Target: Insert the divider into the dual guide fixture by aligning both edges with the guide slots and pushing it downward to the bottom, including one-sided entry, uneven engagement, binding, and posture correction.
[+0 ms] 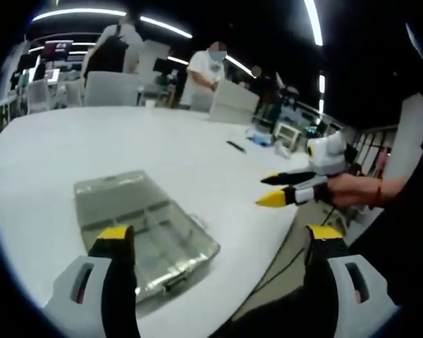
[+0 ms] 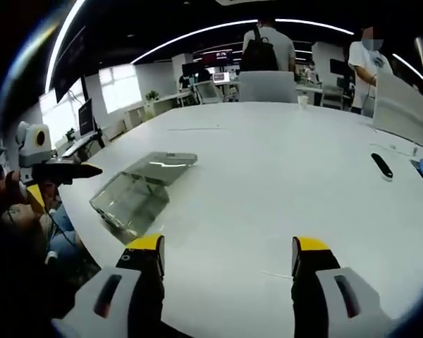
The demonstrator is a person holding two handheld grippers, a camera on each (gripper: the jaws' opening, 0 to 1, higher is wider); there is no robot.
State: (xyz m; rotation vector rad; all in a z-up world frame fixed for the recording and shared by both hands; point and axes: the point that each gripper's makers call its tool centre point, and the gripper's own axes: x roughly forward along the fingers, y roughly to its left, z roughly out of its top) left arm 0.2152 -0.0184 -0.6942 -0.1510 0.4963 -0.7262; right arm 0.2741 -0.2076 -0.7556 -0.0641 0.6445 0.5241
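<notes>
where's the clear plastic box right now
The clear plastic box lies on the white table near its edge, just ahead of the left tongs; in the right gripper view it sits left of centre.

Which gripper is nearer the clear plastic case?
The left gripper: its jaws frame the clear case, while the right gripper faces bare table.

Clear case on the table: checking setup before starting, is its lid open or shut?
Open: the clear case's lid is swung back, raised off the white table.
</notes>
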